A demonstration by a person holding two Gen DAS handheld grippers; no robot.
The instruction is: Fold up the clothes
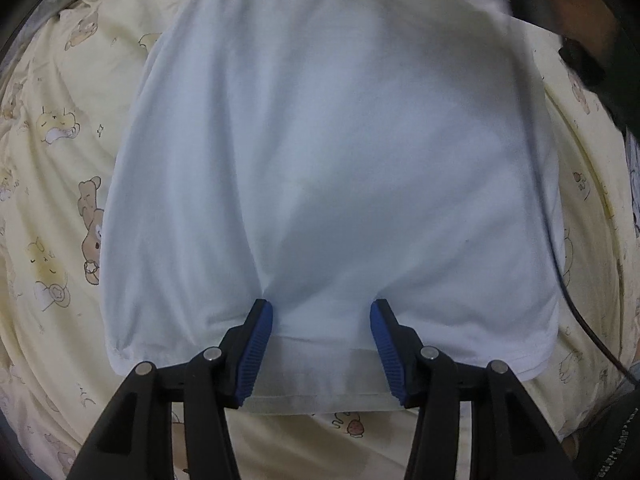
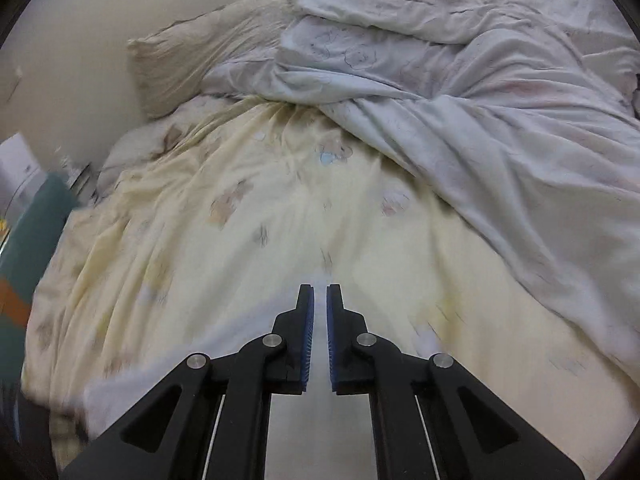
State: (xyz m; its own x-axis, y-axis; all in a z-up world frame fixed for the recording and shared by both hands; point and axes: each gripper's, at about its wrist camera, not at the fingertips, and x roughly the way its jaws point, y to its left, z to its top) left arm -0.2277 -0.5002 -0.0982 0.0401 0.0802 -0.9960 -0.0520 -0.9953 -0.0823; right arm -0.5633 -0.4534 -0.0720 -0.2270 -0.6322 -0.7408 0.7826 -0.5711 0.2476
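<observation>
Left gripper (image 1: 321, 312) hovered with jaws apart over a white garment (image 1: 328, 168) lying folded flat on the yellow bedsheet (image 1: 52, 184), while the right gripper (image 2: 320, 300), nearly closed and empty, pointed across the bed, suggesting little folding remained.

No legible text, labels, brands or numbers in either view. Yellow bedsheet (image 1: 60, 184) carries printed bear and star cartoons only, no words. White box (image 2: 18, 168) at 9 o'clock in right wrist view bears small dark mark, too blurred to read. Dark object (image 1: 616, 444) at 4 o'clock in left wrist view shows row of pale marks, unreadable.
</observation>
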